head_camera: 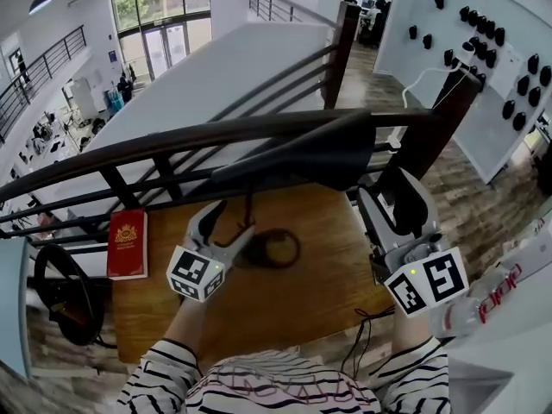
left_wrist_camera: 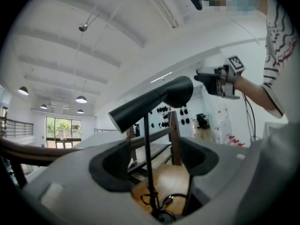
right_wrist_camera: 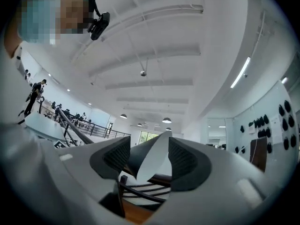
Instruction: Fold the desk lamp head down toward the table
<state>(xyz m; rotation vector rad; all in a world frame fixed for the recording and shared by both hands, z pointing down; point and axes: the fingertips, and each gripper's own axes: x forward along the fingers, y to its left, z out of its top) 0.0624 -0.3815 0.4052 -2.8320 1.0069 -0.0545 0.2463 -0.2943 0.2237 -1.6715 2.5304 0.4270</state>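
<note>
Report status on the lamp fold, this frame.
Left claw open, straddling the stem. Right claw open, lamp head between its jaws. Head up, not yet folded. Loose cable on the table below.

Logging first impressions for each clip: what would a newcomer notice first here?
The long black lamp head stretches across the middle of the head view, above the wooden desk. The left tool straddles the lamp's thin stem with jaws apart, and the right tool, raised at the right, frames the head's end between open jaws. A red book lies at the desk's left edge.
</note>
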